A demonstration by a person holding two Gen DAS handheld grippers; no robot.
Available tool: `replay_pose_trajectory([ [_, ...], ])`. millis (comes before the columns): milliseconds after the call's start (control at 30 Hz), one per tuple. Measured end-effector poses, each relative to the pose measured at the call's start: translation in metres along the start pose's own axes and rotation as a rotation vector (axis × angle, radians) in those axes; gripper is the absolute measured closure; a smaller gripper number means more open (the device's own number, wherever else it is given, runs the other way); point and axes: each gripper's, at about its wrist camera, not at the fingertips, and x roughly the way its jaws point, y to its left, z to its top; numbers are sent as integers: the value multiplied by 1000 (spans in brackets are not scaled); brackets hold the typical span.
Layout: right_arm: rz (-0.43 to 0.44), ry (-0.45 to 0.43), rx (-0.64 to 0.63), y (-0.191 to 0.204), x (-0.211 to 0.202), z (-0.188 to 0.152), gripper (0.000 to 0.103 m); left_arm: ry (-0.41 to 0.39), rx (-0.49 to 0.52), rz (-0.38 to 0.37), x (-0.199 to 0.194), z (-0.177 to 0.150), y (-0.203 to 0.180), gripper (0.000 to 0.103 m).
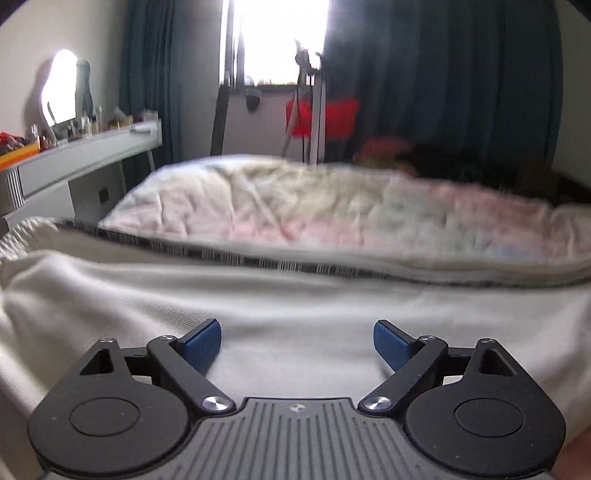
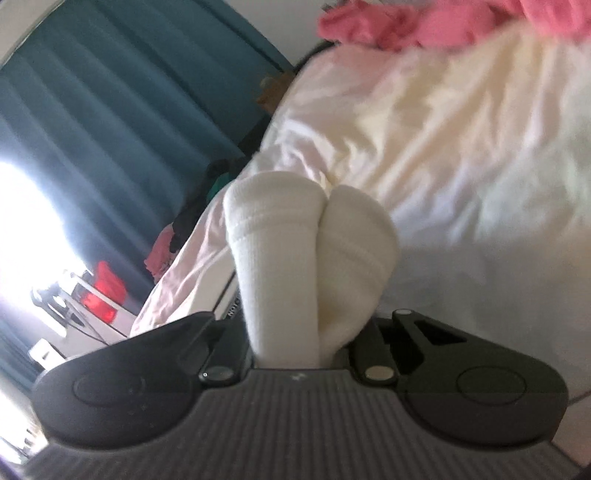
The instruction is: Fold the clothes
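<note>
Between my right gripper's [image 2: 299, 332] closed fingers I hold a bunched white cloth [image 2: 314, 258] over the bed [image 2: 461, 129]. My left gripper [image 1: 297, 341] gapes wide, empty, above a cream garment [image 1: 295, 306]. Pink clothes [image 2: 424, 22] lie crumpled beyond, so folding remains.

white garment [image 1: 295, 306]: ribbed knit, spread wide, rumpled at left edge, lying on the bed | white fabric bunch [image 2: 314, 258]: ribbed, doubled into two rounded lobes, upright, pinched in right claw [image 2: 301, 347]
</note>
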Motion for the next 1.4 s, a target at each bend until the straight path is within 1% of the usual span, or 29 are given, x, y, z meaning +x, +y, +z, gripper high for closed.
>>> replay_pose_trajectory([
  [67, -14, -35, -81, 19, -9, 2, 90, 70, 33, 15, 10, -6, -2, 12],
  [167, -54, -118, -330, 69, -27, -5, 90, 87, 40, 20, 14, -11, -1, 12],
  [233, -57, -174, -455, 103, -37, -13, 90, 82, 22, 19, 11, -9, 3, 12],
  [267, -41, -206, -509, 119, -46, -19, 90, 79, 13, 18, 10, -8, 5, 12],
  [367, 38, -295, -661, 165, -73, -42, 90, 72, -13, 16, 5, -5, 10, 12],
  [567, 291, -396, -975, 242, -125, -113, 90, 57, -75, 17, -3, 1, 23, 12],
  [600, 329, -398, -1025, 252, -130, -127, 90, 53, -92, 20, -4, 2, 26, 12],
  [667, 408, -372, -1154, 267, -136, -166, 90, 46, -126, 25, -6, 4, 32, 12],
  [733, 481, -289, -1265, 274, -137, -208, 90, 45, -151, 26, -8, 6, 36, 12],
  [767, 509, -230, -1312, 276, -136, -230, 90, 43, -158, 27, -9, 6, 37, 12],
  [867, 556, -31, -1449, 269, -128, -292, 90, 37, -174, 29, -11, 7, 40, 12],
  [900, 556, 25, -1501, 265, -125, -311, 89, 36, -181, 31, -12, 7, 41, 12],
  [933, 545, 60, -1556, 260, -121, -328, 89, 35, -188, 31, -12, 7, 42, 12],
  [967, 536, 68, -1589, 257, -122, -339, 89, 33, -197, 30, -13, 7, 44, 12],
  [1000, 532, 68, -1600, 257, -123, -344, 89, 30, -205, 29, -14, 7, 45, 12],
  [1033, 533, 67, -1575, 258, -125, -341, 89, 26, -214, 25, -14, 8, 46, 12],
  [1133, 541, 64, -1460, 268, -133, -326, 89, -4, -252, 30, -15, 11, 54, 12],
  [1167, 551, 53, -1433, 272, -136, -322, 89, -13, -270, 30, -16, 13, 58, 12],
  [1233, 591, 57, -1411, 280, -144, -325, 89, -29, -306, 25, -16, 14, 65, 12],
  [1300, 609, 106, -1419, 284, -147, -334, 88, -32, -329, 18, -15, 15, 72, 12],
  [1400, 599, 184, -1432, 289, -149, -347, 86, -26, -343, 13, -15, 16, 76, 12],
])
